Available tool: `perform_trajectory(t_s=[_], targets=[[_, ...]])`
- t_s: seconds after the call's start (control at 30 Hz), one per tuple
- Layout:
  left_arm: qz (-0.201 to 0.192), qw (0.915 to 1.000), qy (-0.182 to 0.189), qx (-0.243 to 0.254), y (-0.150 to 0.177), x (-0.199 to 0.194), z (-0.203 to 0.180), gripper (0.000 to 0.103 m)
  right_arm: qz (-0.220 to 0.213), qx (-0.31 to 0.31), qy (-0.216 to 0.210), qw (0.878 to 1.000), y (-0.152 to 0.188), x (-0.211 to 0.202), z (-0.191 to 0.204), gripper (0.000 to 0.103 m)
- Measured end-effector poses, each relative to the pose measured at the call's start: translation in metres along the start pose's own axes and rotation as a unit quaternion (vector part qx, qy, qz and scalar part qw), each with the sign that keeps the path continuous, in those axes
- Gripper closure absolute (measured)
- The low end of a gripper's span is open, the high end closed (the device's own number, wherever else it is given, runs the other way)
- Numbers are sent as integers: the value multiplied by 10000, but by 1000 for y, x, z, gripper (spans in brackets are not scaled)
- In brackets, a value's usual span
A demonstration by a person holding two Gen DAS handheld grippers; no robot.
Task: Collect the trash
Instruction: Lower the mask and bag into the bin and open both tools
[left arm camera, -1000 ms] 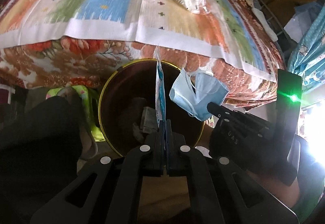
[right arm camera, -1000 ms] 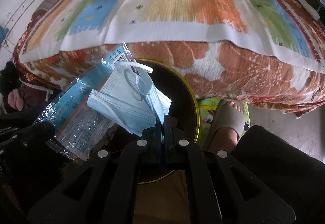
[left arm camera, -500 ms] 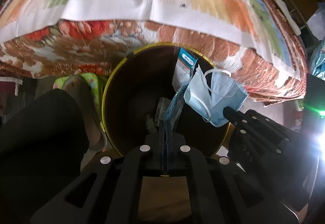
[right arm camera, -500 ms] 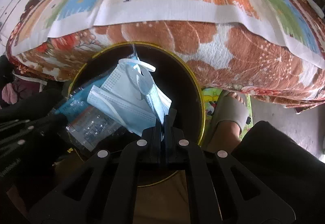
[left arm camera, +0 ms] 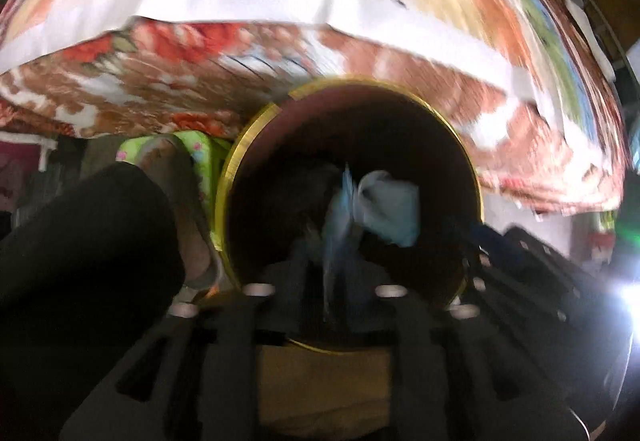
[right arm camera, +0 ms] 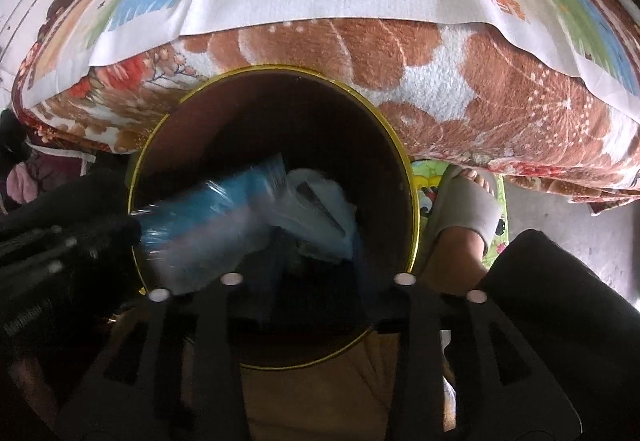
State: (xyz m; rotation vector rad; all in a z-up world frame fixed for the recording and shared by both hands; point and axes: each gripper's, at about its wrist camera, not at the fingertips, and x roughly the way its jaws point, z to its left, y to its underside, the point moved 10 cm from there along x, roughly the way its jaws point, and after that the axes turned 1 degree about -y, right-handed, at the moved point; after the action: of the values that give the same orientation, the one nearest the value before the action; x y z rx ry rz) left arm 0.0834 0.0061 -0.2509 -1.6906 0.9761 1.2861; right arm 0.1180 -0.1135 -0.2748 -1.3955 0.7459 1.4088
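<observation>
Two claws of mine hang over the same round bin (right arm camera: 414,225), the dark one with the yellow rim that stands on the floor against the edge of the bed (right arm camera: 472,89).

Starting on my left: my left claw (left arm camera: 326,281) points almost straight down into the bin's mouth. Its jaws have just been opening and now stand apart. The blue-and-clear plastic wrapper (left arm camera: 340,217) shows edge-on in the gap between them, blurred, with no pad pressing on it that I can see. From the other camera the same wrapper (right arm camera: 208,229) is a wide smeared sheet lying across the left side of the opening, its near end over the rim beside my left claw (right arm camera: 120,229).

Just right of the wrapper, inside the ring of the rim, is the pale blue face mask (left arm camera: 390,207), crumpled. My right claw (right arm camera: 320,277) stands above it, also pointing down. Its jaws have likewise just been opening and are apart, and the mask (right arm camera: 320,217) sits beyond the fingertips, down in the bin, touched by neither pad. Whether it has come to rest on the bottom I cannot tell, for it is dark down there.

Farther right, on the floor beside the bin, a foot in a grey sandal (right arm camera: 468,209) rests on a green patterned mat (right arm camera: 420,181). A dark trouser leg (right arm camera: 560,313) fills the lower right corner.
</observation>
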Motion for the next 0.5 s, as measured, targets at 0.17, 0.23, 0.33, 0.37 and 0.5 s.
perform_trajectory(t_s=[0.17, 0.23, 0.33, 0.37, 0.5], targets=[[-284, 9995, -37, -92, -13, -12, 5, 66, -91, 51, -104, 9999, -5, -5, 1, 57], [-365, 9993, -57, -8, -19, -15, 2, 61, -176, 61, -132, 9997, -8, -11, 1, 54], [-568, 9984, -11, 58, -32, -27, -2, 53, -358, 90, -415, 9985, -12, -26, 8, 49], [-631, 9980, -25, 87, -36, -30, -2, 50, -459, 71, -452, 9979, -15, -32, 9, 47], [-775, 9968, -127, 163, -54, -41, 0, 43, -722, 7, -394, 9966, -26, -50, 6, 45]])
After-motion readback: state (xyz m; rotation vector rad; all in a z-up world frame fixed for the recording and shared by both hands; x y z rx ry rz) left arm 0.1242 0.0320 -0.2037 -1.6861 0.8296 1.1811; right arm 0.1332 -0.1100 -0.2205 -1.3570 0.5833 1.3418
